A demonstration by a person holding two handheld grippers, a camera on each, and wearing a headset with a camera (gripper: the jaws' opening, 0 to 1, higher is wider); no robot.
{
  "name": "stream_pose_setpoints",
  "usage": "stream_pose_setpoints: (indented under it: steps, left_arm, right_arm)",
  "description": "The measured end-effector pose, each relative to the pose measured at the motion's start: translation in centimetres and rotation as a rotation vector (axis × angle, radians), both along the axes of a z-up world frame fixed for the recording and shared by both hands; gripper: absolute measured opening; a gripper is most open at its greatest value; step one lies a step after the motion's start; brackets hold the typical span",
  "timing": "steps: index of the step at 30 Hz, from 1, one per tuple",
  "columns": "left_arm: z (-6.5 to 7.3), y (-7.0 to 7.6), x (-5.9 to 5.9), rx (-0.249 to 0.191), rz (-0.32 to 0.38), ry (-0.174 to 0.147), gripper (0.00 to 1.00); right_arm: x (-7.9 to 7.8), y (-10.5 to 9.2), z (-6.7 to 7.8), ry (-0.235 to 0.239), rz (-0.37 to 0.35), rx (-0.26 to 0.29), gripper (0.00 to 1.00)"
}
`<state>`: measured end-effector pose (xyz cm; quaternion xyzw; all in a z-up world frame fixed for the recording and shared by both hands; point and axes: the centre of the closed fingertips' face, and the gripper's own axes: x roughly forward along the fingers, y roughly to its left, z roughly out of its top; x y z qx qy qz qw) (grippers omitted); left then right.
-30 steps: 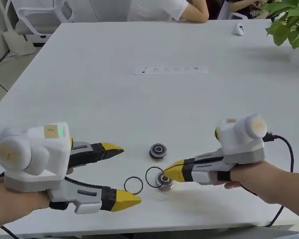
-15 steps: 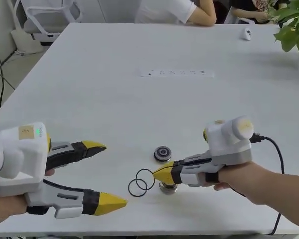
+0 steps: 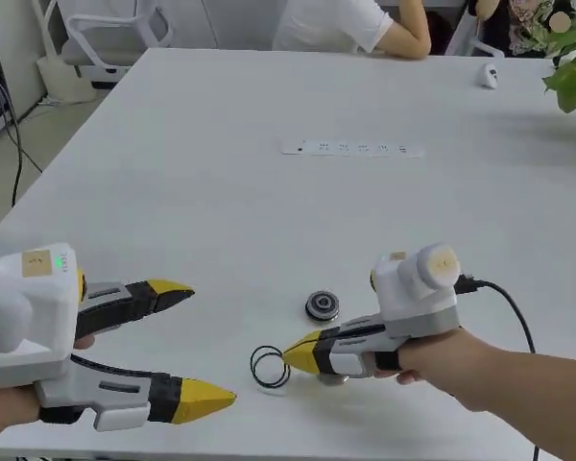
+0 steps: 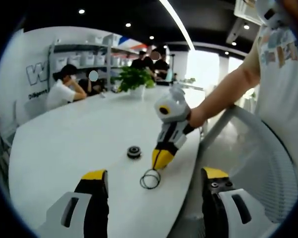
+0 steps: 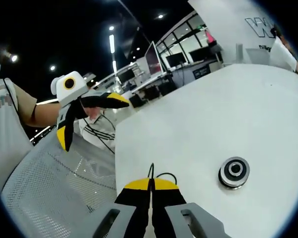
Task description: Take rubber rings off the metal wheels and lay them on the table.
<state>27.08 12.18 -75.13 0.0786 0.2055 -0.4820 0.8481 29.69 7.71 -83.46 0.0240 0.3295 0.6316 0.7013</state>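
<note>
Right gripper [image 3: 293, 353] [image 5: 150, 182]: jaws are pressing fully together, pinching a thin black rubber ring [image 5: 165, 175] at the yellow tips; the tips are lying low against the table [image 3: 269, 192], near its front edge; the pinched ring is overlapping a second ring [image 3: 262, 376] that is lying flat on the table. Metal wheel [image 3: 322, 305] [image 5: 234, 171]: sitting on the table just beyond the right gripper, apart from both rings. Left gripper [image 3: 206, 343] [image 4: 155, 173]: jaws are gaping wide, gripping nothing, hovering to the left of the rings. Power strip [image 3: 353, 149]: lying farther back on the table.
</note>
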Motion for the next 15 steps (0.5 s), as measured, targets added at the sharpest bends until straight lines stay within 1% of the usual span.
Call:
stream_pose_setpoints:
  steps: [6,10,15]
  left_arm:
    - [-0.2,0.1,-0.2,0.004,0.003,0.005,0.78]
    - [-0.4,0.4,-0.2,0.011,0.006,0.007,0.77]
    - [-0.6,0.6,-0.3,0.015,0.010,0.008,0.77]
  right_arm:
    - [0.1,0.1,-0.6,-0.018,0.002,-0.026,0.00]
    - [0.5,-0.3,-1.3,-0.045,-0.004,-0.059,0.00]
    - [0.4,-0.4,-1.6,-0.074,0.008,-0.080,0.00]
